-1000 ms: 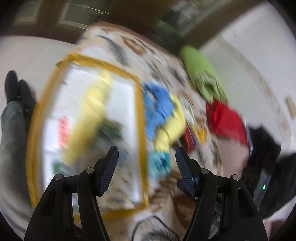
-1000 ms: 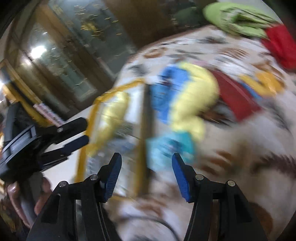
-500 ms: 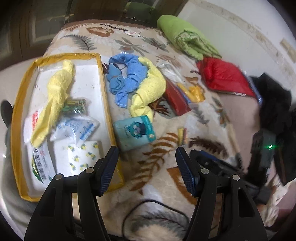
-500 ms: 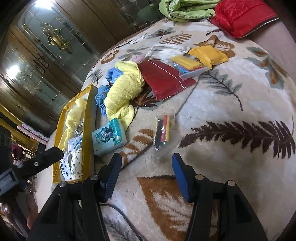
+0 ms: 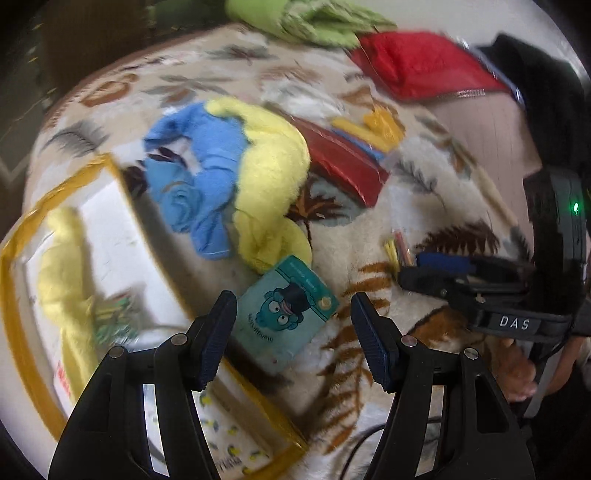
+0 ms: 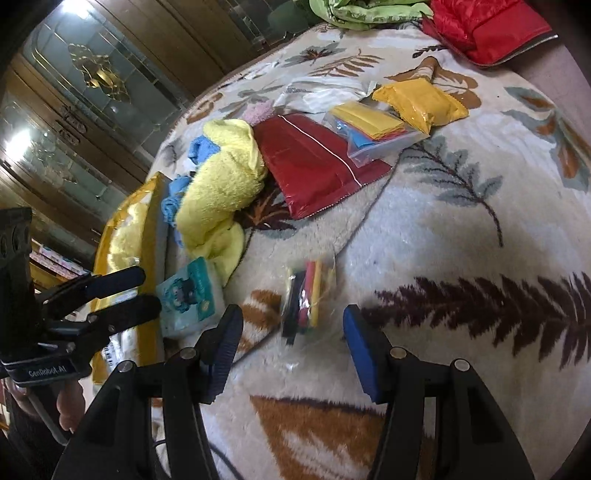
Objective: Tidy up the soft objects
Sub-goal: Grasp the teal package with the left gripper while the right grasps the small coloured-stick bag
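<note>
A teal tissue pack (image 5: 290,310) with a cartoon face lies on the leaf-patterned blanket, just beyond my open left gripper (image 5: 293,325); it also shows in the right wrist view (image 6: 188,295). A yellow towel (image 5: 271,177) and a blue towel (image 5: 199,184) lie bunched behind it. A yellow-rimmed clear storage bag (image 5: 22,314) at the left holds another yellow towel (image 5: 62,288) and small packs. My right gripper (image 6: 291,332) is open just short of a small clear bag of coloured pieces (image 6: 306,295). It also shows in the left wrist view (image 5: 443,271).
A dark red packet (image 6: 314,162), a clear bag of coloured sheets (image 6: 376,129) and a yellow packet (image 6: 421,101) lie farther back. A green blanket (image 5: 310,22) and a red quilted item (image 5: 417,62) sit at the far edge. Wooden glass-door cabinets (image 6: 92,81) stand behind.
My left gripper has moved in closer to the teal tissue pack. My right gripper has moved closer to the small clear bag. Both grippers stay open.
</note>
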The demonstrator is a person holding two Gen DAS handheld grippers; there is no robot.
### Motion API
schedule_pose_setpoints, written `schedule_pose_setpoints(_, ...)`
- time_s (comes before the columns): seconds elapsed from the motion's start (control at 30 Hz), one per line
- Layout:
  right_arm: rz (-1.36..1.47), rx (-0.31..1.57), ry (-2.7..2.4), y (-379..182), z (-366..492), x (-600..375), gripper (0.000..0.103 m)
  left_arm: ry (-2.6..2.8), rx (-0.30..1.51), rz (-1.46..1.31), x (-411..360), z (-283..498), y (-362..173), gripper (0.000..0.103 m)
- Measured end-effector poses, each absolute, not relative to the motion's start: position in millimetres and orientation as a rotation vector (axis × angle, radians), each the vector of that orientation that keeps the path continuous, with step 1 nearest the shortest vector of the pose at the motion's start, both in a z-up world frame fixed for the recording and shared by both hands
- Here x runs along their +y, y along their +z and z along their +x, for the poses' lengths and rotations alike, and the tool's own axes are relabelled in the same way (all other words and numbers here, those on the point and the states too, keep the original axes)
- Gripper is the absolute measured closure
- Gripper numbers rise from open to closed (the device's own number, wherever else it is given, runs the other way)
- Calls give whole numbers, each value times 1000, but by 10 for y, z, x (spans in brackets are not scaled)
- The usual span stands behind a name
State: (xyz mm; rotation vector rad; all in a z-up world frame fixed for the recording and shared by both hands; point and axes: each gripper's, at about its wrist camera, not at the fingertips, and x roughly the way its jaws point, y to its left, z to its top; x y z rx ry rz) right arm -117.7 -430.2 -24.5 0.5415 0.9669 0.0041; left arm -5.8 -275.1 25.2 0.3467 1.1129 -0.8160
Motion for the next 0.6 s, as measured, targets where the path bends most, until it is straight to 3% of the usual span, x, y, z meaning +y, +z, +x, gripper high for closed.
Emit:
schedule_pose_setpoints(0.27,539,992,-31,-356,-1062,-4321,48,-836,1193,466,-2937,-24,-24,38)
schedule_pose_setpoints(0.6,508,999,-74,-356,-1005,-4236,80,-792,1088,727,-3128,-199,-187,37)
